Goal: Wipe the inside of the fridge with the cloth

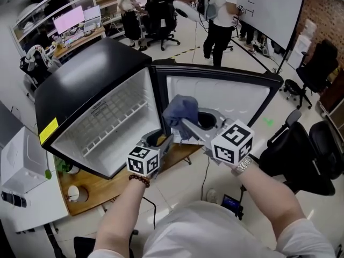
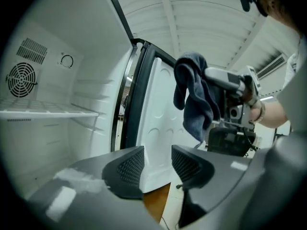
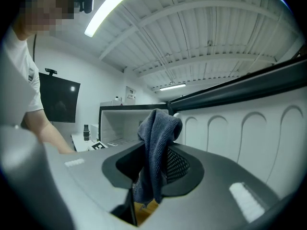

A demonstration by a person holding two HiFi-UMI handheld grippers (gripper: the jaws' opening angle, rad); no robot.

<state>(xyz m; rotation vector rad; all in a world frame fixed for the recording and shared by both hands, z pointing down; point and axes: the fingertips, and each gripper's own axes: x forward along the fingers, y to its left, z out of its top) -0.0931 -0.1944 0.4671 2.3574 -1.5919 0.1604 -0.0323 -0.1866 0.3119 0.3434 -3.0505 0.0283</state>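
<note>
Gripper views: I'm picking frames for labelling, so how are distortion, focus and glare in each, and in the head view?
Left gripper view: strong fisheye, black corners, the fridge door bows, the near fingers look soft. Right gripper view: same bulge, the cloth is sharp, a ceiling light blows out. Head view: evenly lit, sharp, mildly curved.

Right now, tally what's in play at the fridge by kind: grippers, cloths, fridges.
Hand-held grippers: 2 (left hand-held gripper, right hand-held gripper)
Cloths: 1 (blue-grey cloth, in the right one's jaws)
Fridges: 1 (black mini fridge, door open)
Total: 4
</note>
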